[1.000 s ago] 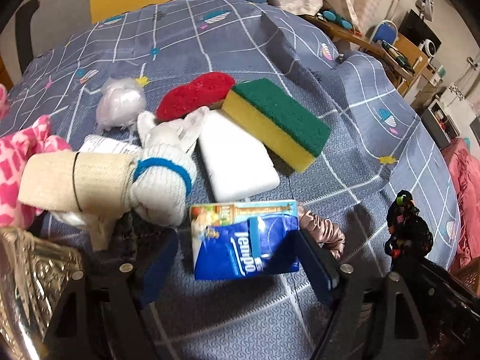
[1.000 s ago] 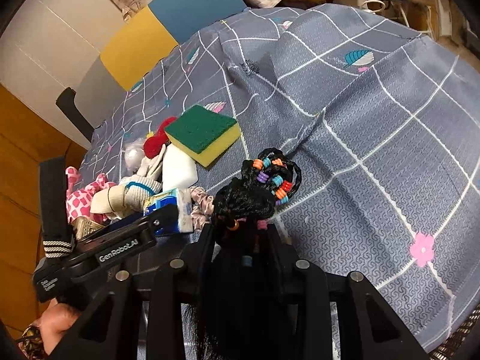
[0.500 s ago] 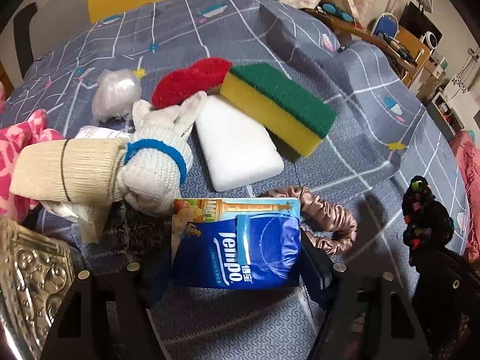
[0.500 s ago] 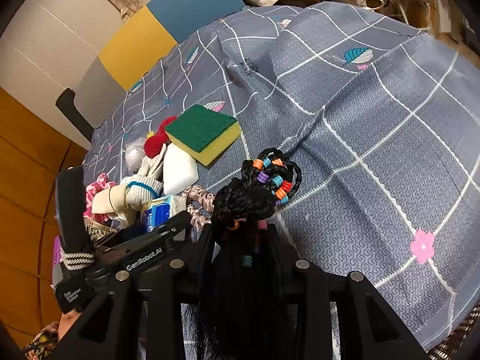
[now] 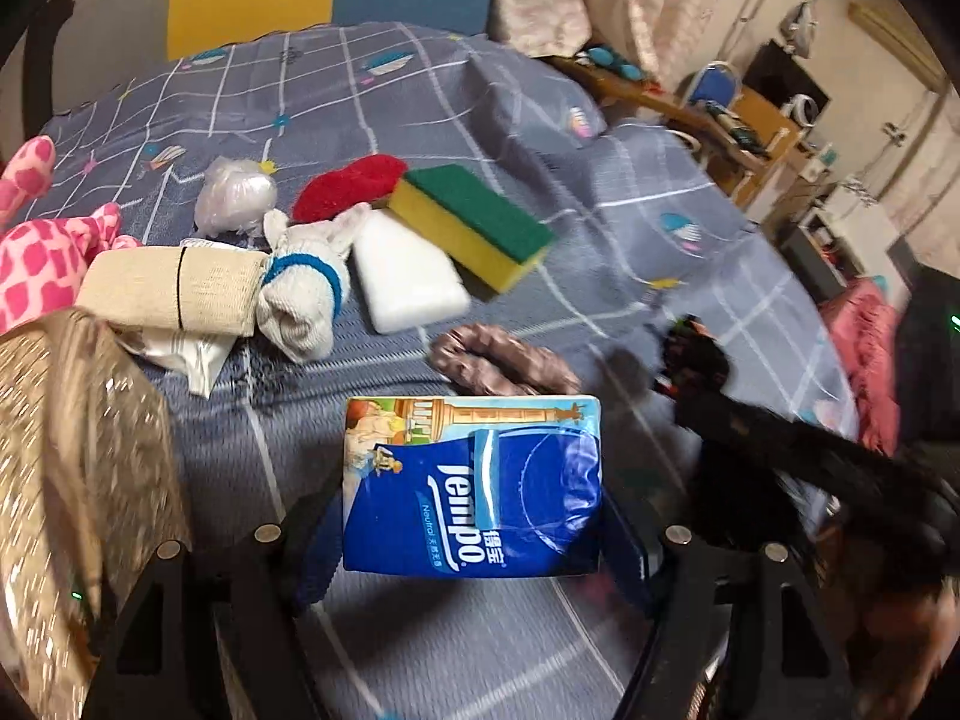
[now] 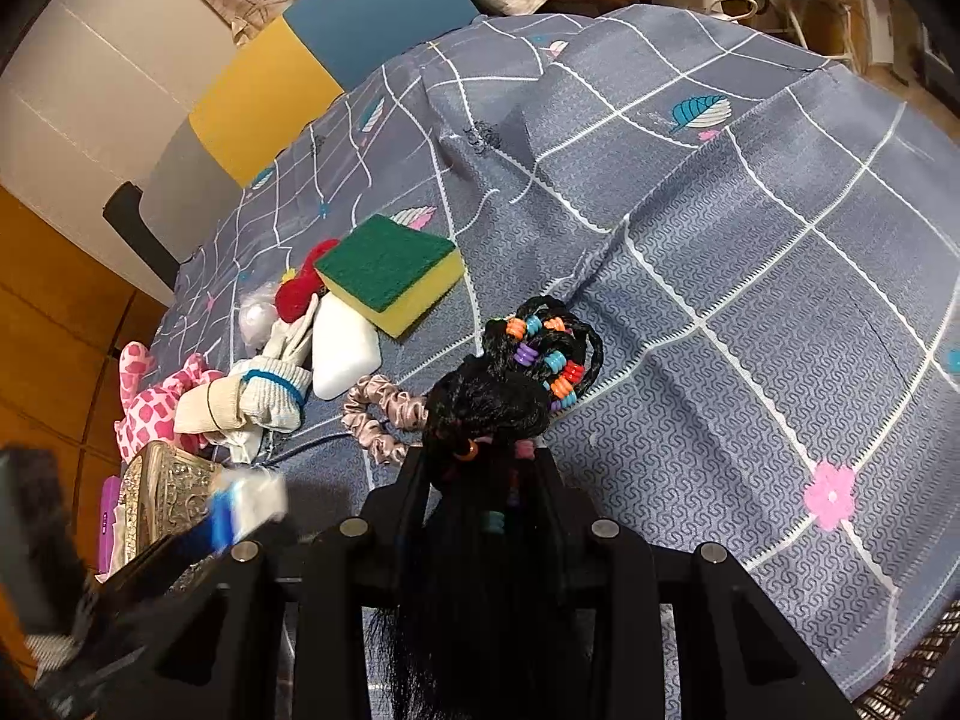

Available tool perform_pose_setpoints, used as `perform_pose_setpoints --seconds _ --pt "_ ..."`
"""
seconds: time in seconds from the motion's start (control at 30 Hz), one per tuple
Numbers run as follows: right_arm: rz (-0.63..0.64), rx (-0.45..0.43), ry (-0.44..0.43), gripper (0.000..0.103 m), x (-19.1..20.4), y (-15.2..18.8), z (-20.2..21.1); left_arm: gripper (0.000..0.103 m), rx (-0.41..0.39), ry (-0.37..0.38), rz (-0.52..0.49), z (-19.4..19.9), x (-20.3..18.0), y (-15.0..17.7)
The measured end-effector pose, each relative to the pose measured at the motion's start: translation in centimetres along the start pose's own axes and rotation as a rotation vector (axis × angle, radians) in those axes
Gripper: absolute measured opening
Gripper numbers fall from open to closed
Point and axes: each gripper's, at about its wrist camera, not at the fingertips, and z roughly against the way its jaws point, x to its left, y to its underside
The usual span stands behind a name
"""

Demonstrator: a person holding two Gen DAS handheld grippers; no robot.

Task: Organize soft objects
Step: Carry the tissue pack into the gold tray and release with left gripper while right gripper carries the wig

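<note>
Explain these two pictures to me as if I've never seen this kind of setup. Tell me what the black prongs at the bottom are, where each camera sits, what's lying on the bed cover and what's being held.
No robot here: a person holds a two-finger gripper in each hand, each carrying a fisheye camera looking along its fingers. The prongs are those fingers.

The left wrist view shows the left gripper closed on a blue tissue pack, lifted off the cover. The right wrist view shows the right gripper clamped on a black beaded hairpiece.

On the grey checked bed cover lie a green-and-yellow sponge, a white sponge, a red pad, a rolled sock, a satin scrunchie and a pink patterned cloth.
</note>
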Motion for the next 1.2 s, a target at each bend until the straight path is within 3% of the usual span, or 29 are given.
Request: perform_pose_setpoints --seconds 0.17,0.33,0.53,0.7,0.97,1.2 --pt "0.002 0.006 0.014 0.034 -0.2 0.2 -0.2 0.074 -0.027 0.018 -0.057 3.3 -0.4 1.6" --pt "0.013 0.022 0.026 0.034 -0.1 0.5 -0.7 0.074 -0.072 0.052 -0.051 6.7 0.6 3.0" --pt "0.060 0.028 0.020 0.034 0.5 0.7 -1.0 0.074 -0.145 0.096 -0.035 12.2 3.2 4.5" --pt "0.110 0.019 0.024 0.034 0.9 0.9 -1.3 0.074 -0.220 0.079 -0.018 16.7 6.8 5.6" --pt "0.179 -0.043 0.011 0.034 1.9 1.6 -1.0 0.074 -0.340 -0.036 0.108 21.7 16.3 7.1" --pt "0.180 -0.037 0.022 0.034 2.3 2.7 -0.7 0.074 -0.241 -0.180 0.177 20.0 24.4 7.4"
